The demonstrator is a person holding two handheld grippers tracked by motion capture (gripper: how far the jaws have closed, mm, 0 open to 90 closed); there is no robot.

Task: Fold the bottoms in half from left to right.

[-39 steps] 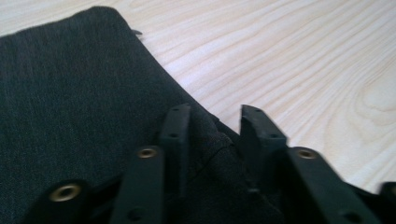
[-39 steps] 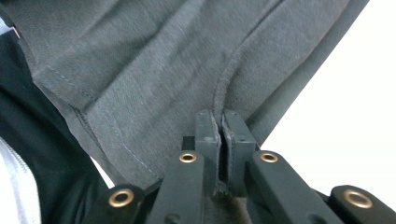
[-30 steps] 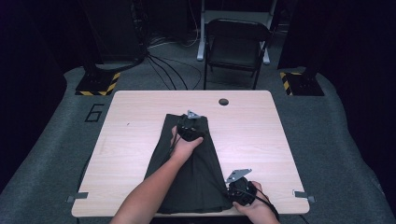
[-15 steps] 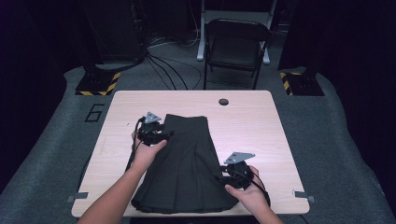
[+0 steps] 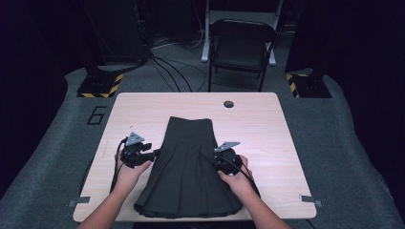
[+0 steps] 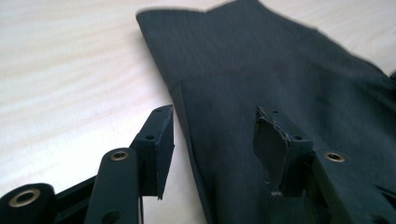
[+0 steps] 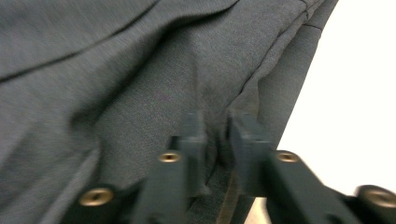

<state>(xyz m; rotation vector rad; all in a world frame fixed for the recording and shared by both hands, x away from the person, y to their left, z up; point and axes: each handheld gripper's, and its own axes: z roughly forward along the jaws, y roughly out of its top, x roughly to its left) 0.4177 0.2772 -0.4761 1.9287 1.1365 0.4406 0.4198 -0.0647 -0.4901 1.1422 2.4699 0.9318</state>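
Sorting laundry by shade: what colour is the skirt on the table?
Dark charcoal grey skirt, plain; clearest in the left gripper view.

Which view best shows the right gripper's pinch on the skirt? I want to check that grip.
The right gripper view: the right gripper has its jaws closed on a fold of the dark skirt near its edge. The high view shows that gripper at the skirt's side, pinch hidden. The left gripper view shows other skirt cloth.
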